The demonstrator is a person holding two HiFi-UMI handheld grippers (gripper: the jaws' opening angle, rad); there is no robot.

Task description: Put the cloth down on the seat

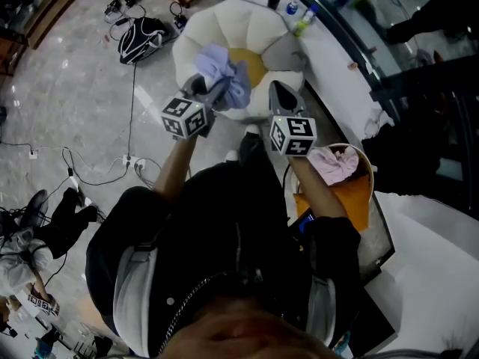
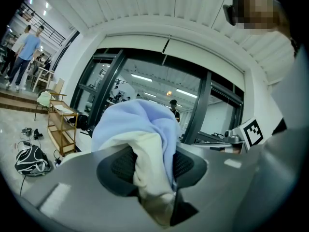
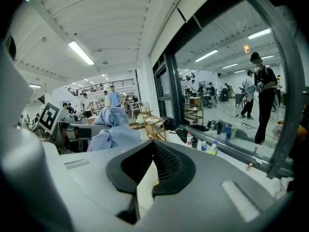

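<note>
cloth (image 2: pixel 140 124): pale blue, bunched, pinched between the pads of the left gripper (image 1: pixel 217 88), spilling above and ahead of its tips.
left gripper: clamped on cloth, pads kept apart by the fabric.
right gripper (image 3: pixel 153 145): jaws pressed together at the tips, nothing between; just beside left gripper, roughly level with it.
seat (image 1: pixel 247 25): white, petal-shaped, yellow centre; below and ahead of both grippers' tips, under the held cloth.
basket (image 1: pixel 365 163): pink fabric inside; behind right gripper.
</note>
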